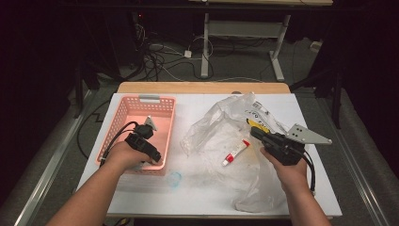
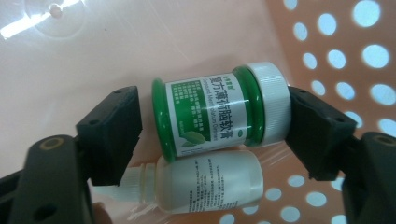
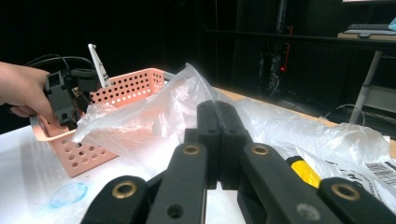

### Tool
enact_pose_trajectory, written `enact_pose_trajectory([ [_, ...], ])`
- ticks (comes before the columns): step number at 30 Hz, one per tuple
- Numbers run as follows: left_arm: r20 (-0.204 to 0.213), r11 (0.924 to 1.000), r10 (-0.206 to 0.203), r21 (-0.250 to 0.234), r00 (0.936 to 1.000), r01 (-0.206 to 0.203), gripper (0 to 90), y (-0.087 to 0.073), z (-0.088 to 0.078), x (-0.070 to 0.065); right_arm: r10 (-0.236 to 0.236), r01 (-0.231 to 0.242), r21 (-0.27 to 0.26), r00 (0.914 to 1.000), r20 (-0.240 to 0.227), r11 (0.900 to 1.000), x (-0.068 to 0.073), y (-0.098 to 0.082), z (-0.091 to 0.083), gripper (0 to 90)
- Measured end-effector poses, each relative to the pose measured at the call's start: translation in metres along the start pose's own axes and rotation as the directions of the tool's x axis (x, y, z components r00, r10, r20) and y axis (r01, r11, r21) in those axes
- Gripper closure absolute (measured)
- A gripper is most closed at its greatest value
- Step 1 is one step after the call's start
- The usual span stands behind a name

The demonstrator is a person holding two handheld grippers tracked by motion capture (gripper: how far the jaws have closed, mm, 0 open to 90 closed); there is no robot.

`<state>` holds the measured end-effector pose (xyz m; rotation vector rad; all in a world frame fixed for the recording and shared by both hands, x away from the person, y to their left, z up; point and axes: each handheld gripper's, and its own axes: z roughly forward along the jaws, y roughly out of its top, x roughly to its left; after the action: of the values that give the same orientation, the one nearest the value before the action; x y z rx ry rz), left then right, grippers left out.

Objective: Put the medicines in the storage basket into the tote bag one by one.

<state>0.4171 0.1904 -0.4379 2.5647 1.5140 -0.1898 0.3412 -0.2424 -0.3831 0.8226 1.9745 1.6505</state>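
- Two small containers lie on the floor of the pink basket (image 2: 327, 28): a green jar (image 2: 219, 112) with a white cap, on its side, and a white dropper bottle (image 2: 205, 184) touching it just beneath.
- Either side of the jar stand the jaws of the left gripper (image 2: 212, 135), spread wide. The far jaw touches or nearly touches the cap, while a gap shows between the near jaw and the jar's base, so nothing is clamped. Judging from that, the jar is either just set down or about to be taken; I cannot tell which.
- From above, the left gripper (image 1: 149, 141) dips into the basket (image 1: 123, 109) near its front wall, and the hand (image 1: 123, 155) hides the jar there. The jar's label and the bottle are plain in the left gripper view.
- On the other side, the right gripper (image 3: 219, 140) has its jaws pressed together with a fold of the clear plastic bag (image 3: 154, 112) seemingly pinched between them, probably to hold the bag up and open so its contents can be reached.
- Seen from above, that gripper (image 1: 258, 133) sits at the bag's (image 1: 221, 122) right side, and a white tube (image 1: 236, 152) with a red cap lies inside on the counter (image 1: 197, 193), with something yellow (image 1: 256, 123) near the jaws.
- At a lower angle, the right gripper view shows the bag's raised edge draped toward the basket (image 3: 116, 88), and a faint blue smudge (image 3: 68, 193) on the counter.
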Motion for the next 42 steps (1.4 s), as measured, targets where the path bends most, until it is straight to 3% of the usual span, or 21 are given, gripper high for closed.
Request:
enact_pose_trajectory([
  [4,-0.022,0.9996,0.022,0.018,0.9995,-0.022,33.4,0.000,0.003,-0.003,0.003,-0.003,0.001,1.0000,0.001,1.000,0.001,0.000,0.000,90.0],
  [25,-0.066,0.9978,0.062,-0.019,0.9959,-0.064,35.1,-0.005,0.000,-0.008,0.007,-0.007,0.000,1.0000,-0.003,1.000,0.001,0.000,0.000,90.0],
  [36,-0.053,0.9953,0.060,-0.073,0.9968,-0.063,35.1,-0.009,-0.003,-0.007,-0.001,0.001,-0.003,1.0000,-0.006,1.000,0.003,0.000,0.000,90.0],
  [42,-0.062,0.9870,0.066,-0.142,0.9959,-0.074,35.0,-0.013,-0.007,-0.009,-0.002,0.002,-0.007,1.0000,-0.003,1.000,0.003,0.001,-0.001,90.0],
])
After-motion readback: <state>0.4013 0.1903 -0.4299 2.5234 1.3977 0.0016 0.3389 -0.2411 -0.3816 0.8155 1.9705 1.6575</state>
